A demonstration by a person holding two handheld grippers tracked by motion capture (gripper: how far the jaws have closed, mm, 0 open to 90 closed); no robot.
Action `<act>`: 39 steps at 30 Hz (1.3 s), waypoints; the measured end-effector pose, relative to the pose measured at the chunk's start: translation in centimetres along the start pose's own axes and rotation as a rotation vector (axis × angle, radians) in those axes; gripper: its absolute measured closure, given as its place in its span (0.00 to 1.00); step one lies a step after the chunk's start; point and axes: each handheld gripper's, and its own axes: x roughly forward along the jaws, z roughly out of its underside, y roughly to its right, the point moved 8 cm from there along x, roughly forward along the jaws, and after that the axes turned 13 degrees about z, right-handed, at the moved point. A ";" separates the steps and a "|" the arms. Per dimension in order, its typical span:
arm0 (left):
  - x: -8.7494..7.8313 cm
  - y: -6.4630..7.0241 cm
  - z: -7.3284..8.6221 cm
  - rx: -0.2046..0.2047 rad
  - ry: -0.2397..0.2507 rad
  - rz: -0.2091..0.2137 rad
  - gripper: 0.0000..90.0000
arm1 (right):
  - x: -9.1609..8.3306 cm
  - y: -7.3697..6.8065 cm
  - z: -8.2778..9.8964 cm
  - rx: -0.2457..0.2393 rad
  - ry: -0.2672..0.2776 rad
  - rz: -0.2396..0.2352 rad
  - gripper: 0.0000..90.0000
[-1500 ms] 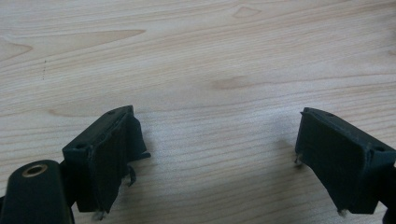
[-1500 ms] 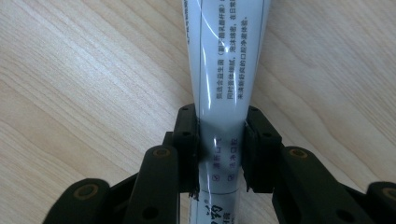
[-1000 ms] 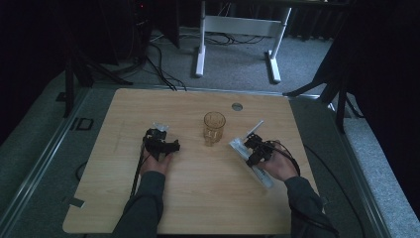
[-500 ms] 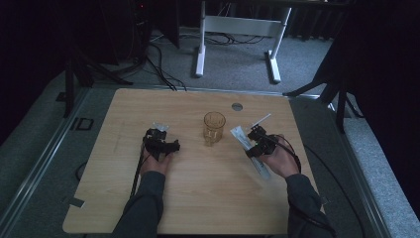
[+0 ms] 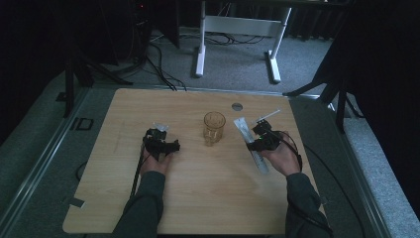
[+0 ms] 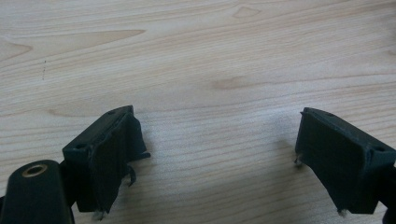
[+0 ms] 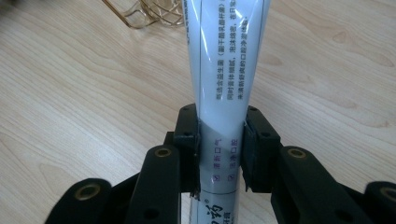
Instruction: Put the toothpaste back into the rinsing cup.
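High view: the right gripper (image 5: pixel 257 133) holds a white tube (image 5: pixel 251 144) slanted above the bench (image 5: pixel 198 198), right of the amber glass mug (image 5: pixel 214 128).

Left gripper view: its fingers (image 6: pixel 109 158) stand released over bare wood.

Right gripper view: the fingers (image 7: pixel 189 140) are clenched on the tube.

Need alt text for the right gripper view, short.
The right gripper is shut on a white tube with printed text, which runs up between its black jaws. Below is a wooden table; part of an amber glass shows at the top edge.
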 end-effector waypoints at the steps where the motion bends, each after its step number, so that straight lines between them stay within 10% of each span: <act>1: 0.0 0.0 0.0 0.000 0.000 0.000 0.14 | 0.0 0.0 0.0 0.002 0.009 -0.001 0.79; 39: 0.0 0.0 0.0 0.002 -0.001 0.000 0.14 | -1.4 0.9 -2.0 0.109 0.170 -0.053 0.79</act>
